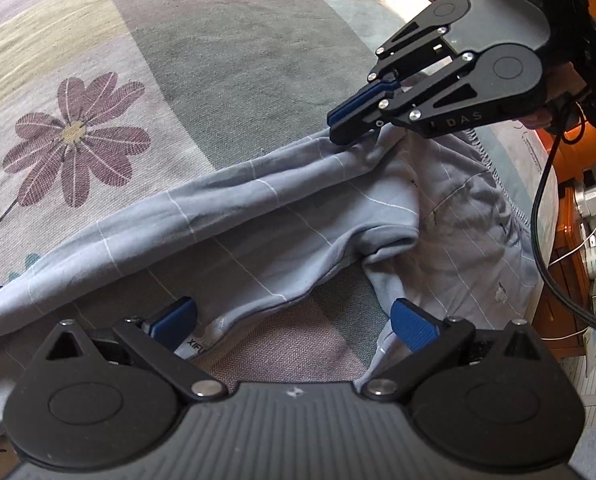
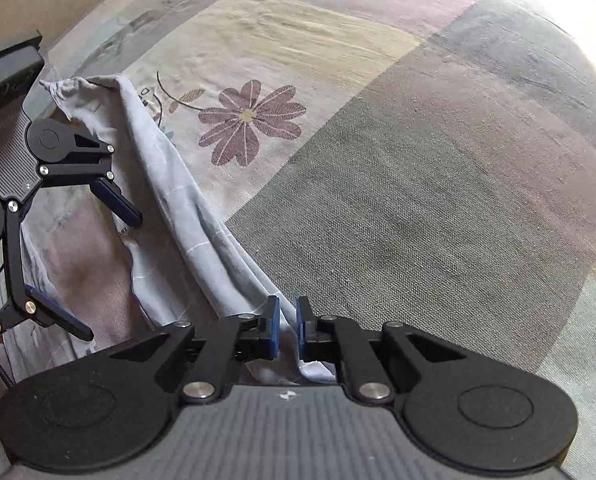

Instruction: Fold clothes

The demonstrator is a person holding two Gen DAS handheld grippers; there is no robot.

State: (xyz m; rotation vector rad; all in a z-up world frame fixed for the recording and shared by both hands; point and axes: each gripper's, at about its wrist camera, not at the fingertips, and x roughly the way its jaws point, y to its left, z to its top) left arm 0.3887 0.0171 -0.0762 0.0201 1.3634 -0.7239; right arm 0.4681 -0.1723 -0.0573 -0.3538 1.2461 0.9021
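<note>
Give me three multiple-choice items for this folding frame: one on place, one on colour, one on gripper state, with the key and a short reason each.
1. Where does the light grey-blue garment with thin white lines lie?
A. on a patchwork bedspread with a purple flower print
B. on a bare wooden floor
C. in a laundry basket

2. What colour are the pads on the left gripper's fingers?
A. red
B. blue
C. yellow

3. How do the two grippers stand?
A. both open
B. left shut on cloth, right open
C. right shut on cloth, left open

Key:
1 A, the patchwork bedspread with its purple flower spreads under and around the garment.
2 B, both pads show blue against the black linkage.
3 C, the right gripper pinches a fold of the garment, while the left gripper has its fingers wide apart over the garment.
</note>
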